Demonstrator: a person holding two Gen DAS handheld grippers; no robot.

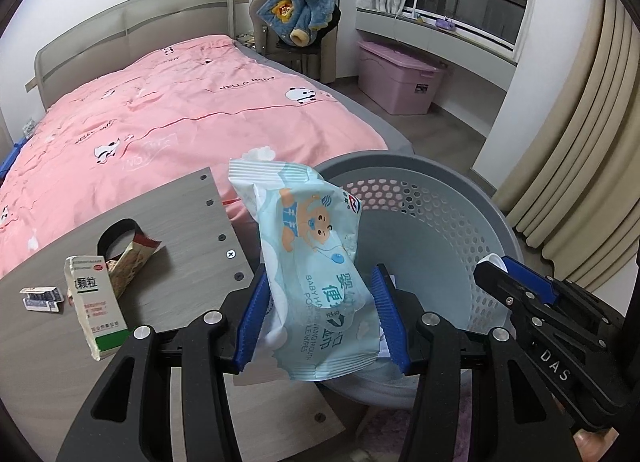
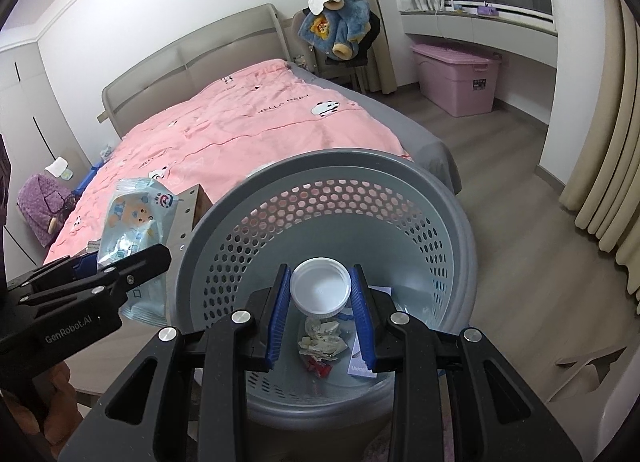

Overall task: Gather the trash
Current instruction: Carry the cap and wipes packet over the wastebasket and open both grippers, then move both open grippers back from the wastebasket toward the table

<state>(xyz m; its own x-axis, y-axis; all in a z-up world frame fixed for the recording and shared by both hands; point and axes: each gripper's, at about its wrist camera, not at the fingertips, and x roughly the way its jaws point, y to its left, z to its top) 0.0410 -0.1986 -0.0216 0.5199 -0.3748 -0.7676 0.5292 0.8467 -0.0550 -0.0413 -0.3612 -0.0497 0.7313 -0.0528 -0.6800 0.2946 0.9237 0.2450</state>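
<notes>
Right hand-held gripper (image 2: 320, 294) clenches a white lid (image 2: 320, 289) directly over the grey basket (image 2: 448, 197), positioned for a drop onto the scraps inside. Left hand-held gripper (image 1: 320, 302) grasps the wipes packet (image 1: 308, 246) at the basket rim, beside the bench (image 1: 176, 213) holding 3 more items. Beyond lies the bed (image 1: 192, 109).

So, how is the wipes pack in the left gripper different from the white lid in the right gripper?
The wipes pack is soft, crinkled, light blue and printed with a cartoon; the white lid is rigid, round and plain. The pack is much larger and sticks out far beyond the left gripper, while the lid fits between the fingers of the right gripper. The lid hangs over the basket; the pack is at its rim. Both are clamped, not yet dropped.
</notes>
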